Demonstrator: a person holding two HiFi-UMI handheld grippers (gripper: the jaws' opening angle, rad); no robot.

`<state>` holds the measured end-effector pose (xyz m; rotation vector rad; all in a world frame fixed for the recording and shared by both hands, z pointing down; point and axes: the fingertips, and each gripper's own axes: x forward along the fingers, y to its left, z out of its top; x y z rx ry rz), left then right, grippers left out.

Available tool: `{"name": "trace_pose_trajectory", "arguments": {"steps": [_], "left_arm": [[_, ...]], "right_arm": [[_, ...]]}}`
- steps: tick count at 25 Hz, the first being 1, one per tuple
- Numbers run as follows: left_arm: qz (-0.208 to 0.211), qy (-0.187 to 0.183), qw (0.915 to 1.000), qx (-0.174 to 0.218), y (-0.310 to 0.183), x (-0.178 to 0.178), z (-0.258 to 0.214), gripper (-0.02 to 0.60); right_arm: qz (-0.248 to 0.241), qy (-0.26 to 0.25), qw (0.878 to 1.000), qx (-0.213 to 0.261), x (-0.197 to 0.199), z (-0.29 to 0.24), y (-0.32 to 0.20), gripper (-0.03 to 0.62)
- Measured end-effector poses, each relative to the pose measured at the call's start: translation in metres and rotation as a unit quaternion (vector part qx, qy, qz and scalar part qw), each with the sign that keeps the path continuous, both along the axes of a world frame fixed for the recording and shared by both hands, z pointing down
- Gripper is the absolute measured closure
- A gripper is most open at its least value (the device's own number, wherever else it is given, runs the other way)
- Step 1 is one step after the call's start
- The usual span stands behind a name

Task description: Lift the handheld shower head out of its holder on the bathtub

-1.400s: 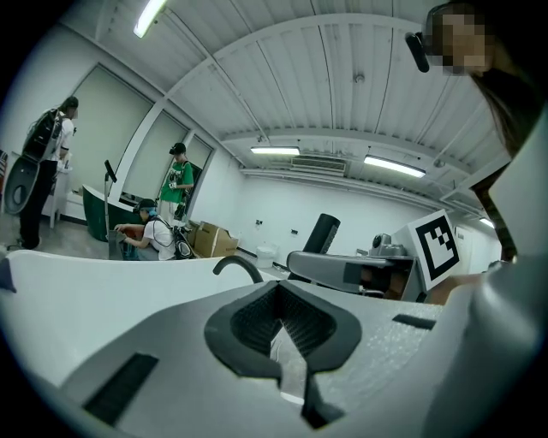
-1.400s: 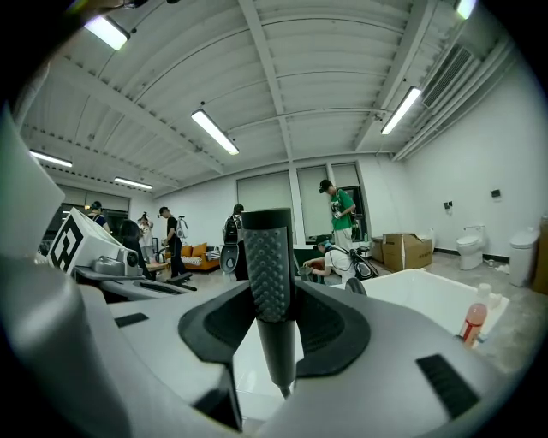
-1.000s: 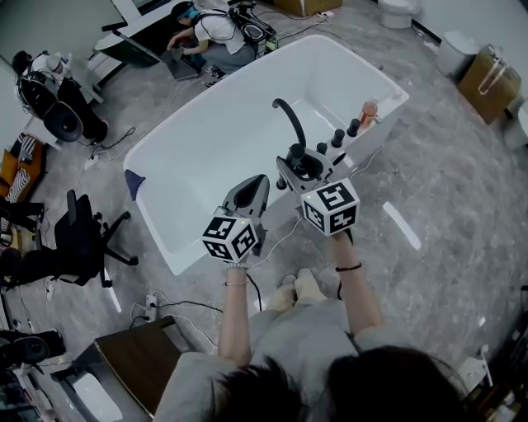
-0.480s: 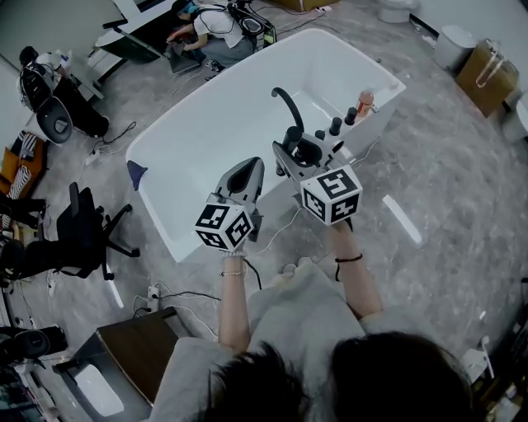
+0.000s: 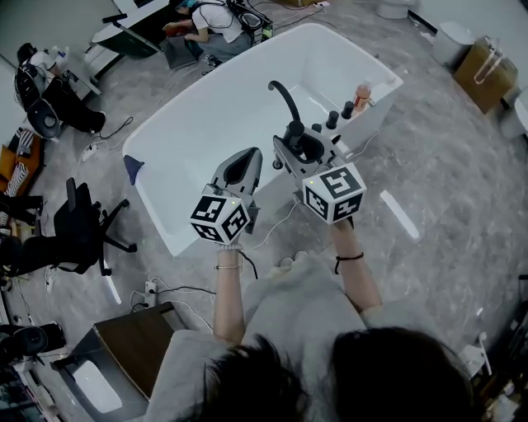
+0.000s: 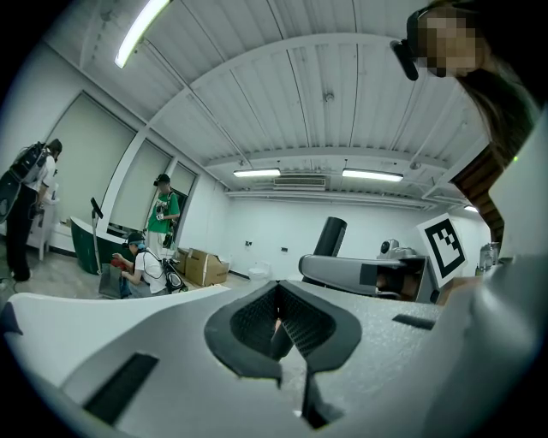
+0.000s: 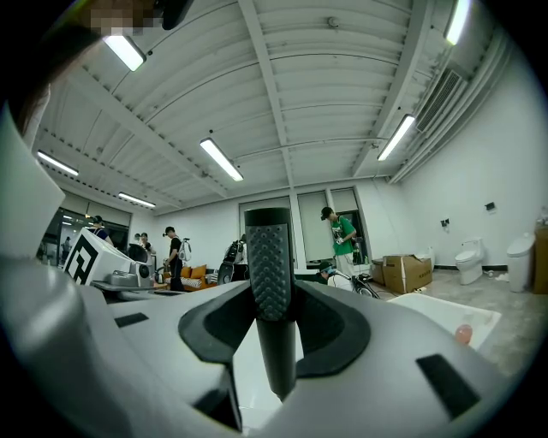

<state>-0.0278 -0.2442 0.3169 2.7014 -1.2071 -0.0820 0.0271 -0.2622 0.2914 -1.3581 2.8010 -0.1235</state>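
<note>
The black handheld shower head (image 7: 269, 274) stands upright between the jaws of my right gripper (image 7: 272, 329), which is shut on its handle; its textured face (image 7: 268, 257) points toward the camera. In the head view this gripper (image 5: 299, 151) holds the shower head (image 5: 308, 148) above the near rim of the white bathtub (image 5: 157, 216), beside the black curved spout (image 5: 285, 100). My left gripper (image 5: 240, 169) hovers to its left over the tub edge, jaws together with nothing in them. In the left gripper view its pads (image 6: 276, 323) meet, and the shower head (image 6: 330, 237) shows at the right.
Black knobs (image 5: 332, 119) and an orange bottle (image 5: 361, 92) stand on the tub's right rim. Cables and a power strip (image 5: 150, 290) lie on the floor by my feet. An office chair (image 5: 78, 235) stands left. People work at desks (image 5: 202, 21) beyond the tub; a cardboard box (image 5: 487, 74) stands far right.
Both grippers have risen a little over the tub's near edge, the right one carrying the shower head with it. The jaws look the same.
</note>
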Motion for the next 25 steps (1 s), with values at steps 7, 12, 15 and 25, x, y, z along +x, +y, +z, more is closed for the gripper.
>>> {"name": "trace_pose_trajectory", "arguments": {"steps": [7, 12, 15, 25], "left_arm": [[0.000, -0.001, 1.0000, 0.002, -0.003, 0.002, -0.002, 0.577], [-0.004, -0.001, 1.0000, 0.005, -0.005, 0.000, -0.003, 0.577], [-0.005, -0.001, 1.0000, 0.005, -0.008, 0.000, -0.004, 0.577], [-0.004, 0.001, 1.0000, 0.006, -0.015, -0.006, -0.005, 0.577]], "right_arm": [[-0.001, 0.000, 1.000, 0.001, 0.001, -0.003, -0.005, 0.458], [-0.001, -0.006, 1.000, 0.004, 0.001, -0.005, -0.008, 0.459], [-0.001, -0.009, 1.000, 0.007, 0.001, -0.010, -0.011, 0.459], [-0.009, -0.005, 1.000, 0.017, -0.007, -0.018, -0.015, 0.459]]}}
